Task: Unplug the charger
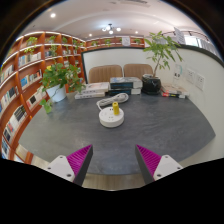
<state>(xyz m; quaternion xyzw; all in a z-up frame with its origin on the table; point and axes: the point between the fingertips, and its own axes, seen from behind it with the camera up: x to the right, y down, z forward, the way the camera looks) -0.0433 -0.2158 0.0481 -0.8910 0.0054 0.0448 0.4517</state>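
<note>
My gripper point(112, 162) is open and empty, its two magenta-padded fingers point(78, 160) spread wide over the near edge of a grey table point(150, 130). A white power strip point(116, 98) lies near the far side of the table, with a cable running from it. A round white object with a small yellow item on top point(111, 113) stands beyond the fingers, in front of the strip. I cannot make out which item is the charger. Nothing stands between the fingers.
A potted plant point(60, 80) stands far left on the table and a taller one point(160, 52) far right. Black and grey devices point(150, 86) sit at the far edge. Two chairs point(104, 73) stand behind. Bookshelves point(25, 80) line the left wall.
</note>
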